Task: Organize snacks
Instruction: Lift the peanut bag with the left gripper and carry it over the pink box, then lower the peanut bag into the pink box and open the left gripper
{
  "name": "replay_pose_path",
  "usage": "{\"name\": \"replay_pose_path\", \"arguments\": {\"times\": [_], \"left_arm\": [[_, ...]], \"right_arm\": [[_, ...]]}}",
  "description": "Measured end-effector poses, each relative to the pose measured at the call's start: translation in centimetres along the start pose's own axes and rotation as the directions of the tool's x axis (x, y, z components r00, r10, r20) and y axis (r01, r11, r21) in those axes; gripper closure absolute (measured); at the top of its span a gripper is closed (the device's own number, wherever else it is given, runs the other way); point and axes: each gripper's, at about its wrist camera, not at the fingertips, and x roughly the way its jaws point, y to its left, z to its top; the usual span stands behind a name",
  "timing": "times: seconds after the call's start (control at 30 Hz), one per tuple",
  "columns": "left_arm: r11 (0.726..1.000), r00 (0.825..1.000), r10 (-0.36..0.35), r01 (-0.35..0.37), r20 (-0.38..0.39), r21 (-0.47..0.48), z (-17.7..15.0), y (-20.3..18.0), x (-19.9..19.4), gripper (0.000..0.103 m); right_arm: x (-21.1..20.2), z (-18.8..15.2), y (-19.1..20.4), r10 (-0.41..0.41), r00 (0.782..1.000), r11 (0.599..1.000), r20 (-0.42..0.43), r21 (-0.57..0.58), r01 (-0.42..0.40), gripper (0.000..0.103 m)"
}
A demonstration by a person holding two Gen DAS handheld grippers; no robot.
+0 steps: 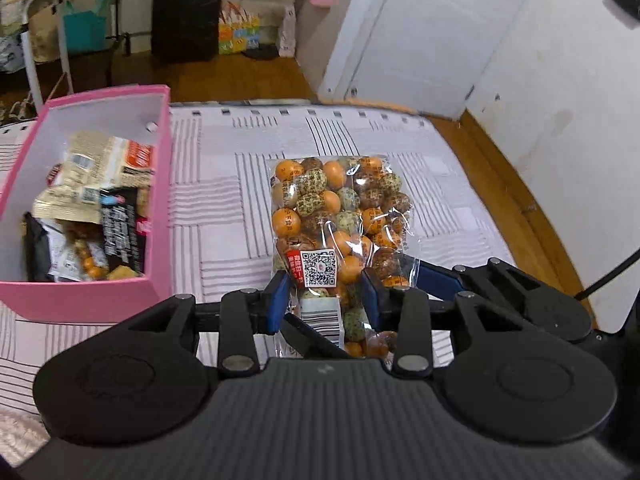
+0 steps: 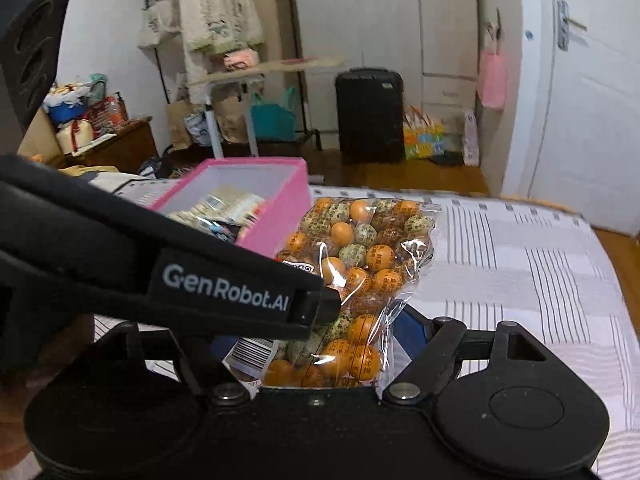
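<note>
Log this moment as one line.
left gripper: shut on candy bag | right gripper: shut on candy bag | pink box: holds snacks

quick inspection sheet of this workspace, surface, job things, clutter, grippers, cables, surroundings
surface: bed with striped white cover
job's things: clear bag of round snacks lying on the cover; pink box beside it, partly filled with snack packets
clutter: nothing seen on the cover
grippers: left gripper has its blue pads either side of the bag's near end; right gripper at the same end, one pad hidden; grip on the bag unclear for both
cables: black cable at the right edge
surroundings: black suitcase, clothes rack, white door, wood floor
</note>
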Motion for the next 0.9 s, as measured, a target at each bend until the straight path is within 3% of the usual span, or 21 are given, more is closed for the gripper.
{"name": "replay_pose_path", "arguments": {"times": [0.17, 0.47, 0.67, 0.9], "left_arm": [[0.999, 0.997, 0.024, -0.021, 0.072, -0.043, 0.7, 3.2, -2.5, 0.067], [0.977, 0.985, 0.096, -0.066, 0.143, -0.202, 2.7, 13.7, -5.0, 0.066], [0.945, 0.982, 0.111, -0.057, 0.153, -0.322, 3.1, 21.0, -4.1, 0.066], [0.917, 0.983, 0.143, -0.086, 0.119, -0.389, 2.6, 25.5, -0.5, 0.065]], "right_arm": [[0.9, 2.5, 2.9, 0.042, 0.999, 0.995, 0.032, -0.087, -0.039, 0.021], [7.0, 7.0, 8.5, 0.197, 0.979, 0.961, 0.054, -0.209, -0.182, 0.021], [11.2, 7.6, 12.1, 0.259, 0.965, 0.92, 0.045, -0.315, -0.232, 0.021], [15.1, 6.7, 13.5, 0.286, 0.958, 0.875, 0.0, -0.408, -0.262, 0.02]]}}
